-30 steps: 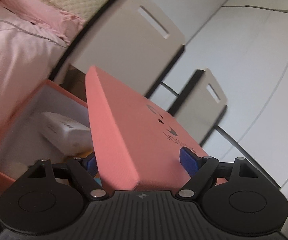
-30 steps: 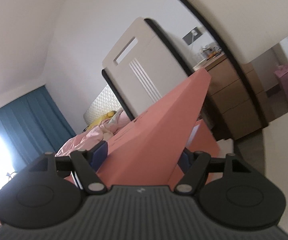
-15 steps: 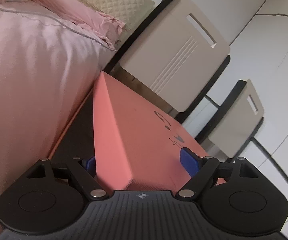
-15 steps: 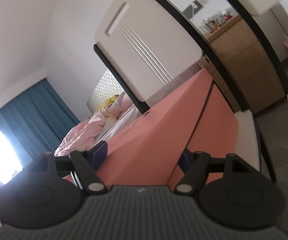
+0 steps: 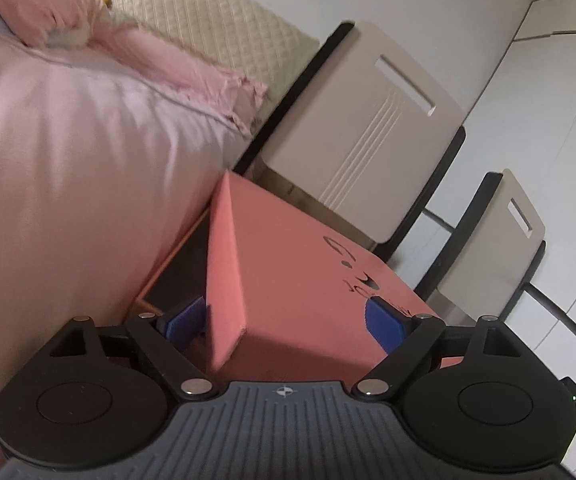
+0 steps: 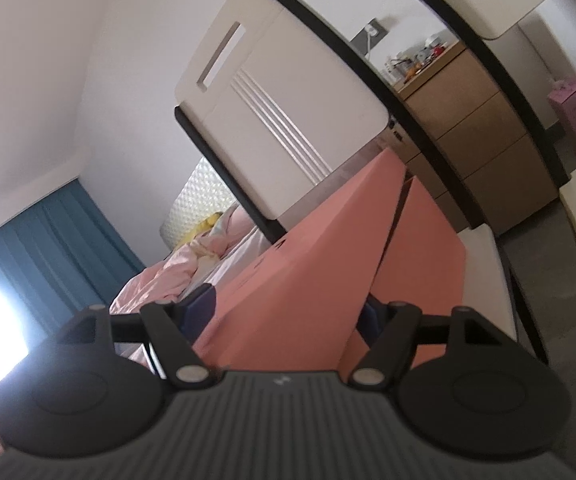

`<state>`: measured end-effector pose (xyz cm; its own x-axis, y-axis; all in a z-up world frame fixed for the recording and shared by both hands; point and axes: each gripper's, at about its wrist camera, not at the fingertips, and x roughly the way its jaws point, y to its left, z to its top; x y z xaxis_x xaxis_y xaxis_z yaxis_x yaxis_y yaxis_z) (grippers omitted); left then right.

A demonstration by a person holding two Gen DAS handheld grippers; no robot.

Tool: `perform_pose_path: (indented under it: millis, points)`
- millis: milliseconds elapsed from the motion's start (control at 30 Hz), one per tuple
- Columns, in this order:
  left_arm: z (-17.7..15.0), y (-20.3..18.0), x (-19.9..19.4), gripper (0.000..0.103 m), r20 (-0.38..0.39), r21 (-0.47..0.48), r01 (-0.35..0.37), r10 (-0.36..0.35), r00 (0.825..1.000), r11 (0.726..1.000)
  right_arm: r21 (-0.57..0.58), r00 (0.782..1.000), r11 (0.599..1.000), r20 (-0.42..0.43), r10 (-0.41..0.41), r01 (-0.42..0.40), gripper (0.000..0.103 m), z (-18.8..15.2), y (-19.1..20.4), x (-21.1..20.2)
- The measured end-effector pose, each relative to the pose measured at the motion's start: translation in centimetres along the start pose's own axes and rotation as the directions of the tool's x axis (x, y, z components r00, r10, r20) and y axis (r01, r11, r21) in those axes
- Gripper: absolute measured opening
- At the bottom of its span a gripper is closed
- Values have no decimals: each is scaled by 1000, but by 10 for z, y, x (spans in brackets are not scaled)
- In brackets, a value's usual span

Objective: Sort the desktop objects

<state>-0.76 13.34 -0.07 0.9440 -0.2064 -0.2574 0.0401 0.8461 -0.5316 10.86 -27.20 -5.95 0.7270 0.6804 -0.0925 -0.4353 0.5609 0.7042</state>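
Note:
A salmon-pink box lid (image 5: pixel 308 272) with dark lettering lies tilted over its matching box, whose rim (image 5: pixel 167 258) shows at the left above a dark gap. My left gripper (image 5: pixel 283 322) straddles the lid's near corner. Its jaws are opening, and the left pad (image 5: pixel 185 322) stands just off the lid's side. From the other end, my right gripper (image 6: pixel 283 310) is shut on the lid (image 6: pixel 308 272), pads against both faces. The box's side (image 6: pixel 428 252) shows under the lid there. The box's contents are hidden.
A bed with pink bedding (image 5: pixel 67 160) lies close on the left. Two cream chair backs (image 5: pixel 368 128) (image 5: pixel 516 232) stand behind the box. The right wrist view shows a wooden dresser (image 6: pixel 468 120), a blue curtain (image 6: pixel 47 240) and a white tabletop (image 6: pixel 484 264).
The lid has come down over the box and now hides the white item seen inside earlier. The left jaws have spread wider. The right grip looks the same.

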Motion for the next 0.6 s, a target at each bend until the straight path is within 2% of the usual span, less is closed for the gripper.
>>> perform_pose_path:
  millis: [100,200,467,567,600]
  points:
    - [-10,-11,-8,91,38,62,-59,57,998,996,-4,1000,1000,1,-24,24,71,-3,1,2]
    - [-18,-23,-14,93,84,143,-147,135,987,979,-15,999,999,-7,-50,50,71,-8,3,5]
    - [-24,-32,-11,94,104,247,-209,189,976,946,1,996,996,-13,-93,93,76,-16,0,9]
    - [-23,-33,-9,94,110,254,-215,193,975,943,-45,994,994,-9,-104,104,87,-17,3,8]
    - [-24,-33,-10,95,113,256,-218,195,974,942,-58,993,992,4,-117,117,99,-17,4,6]
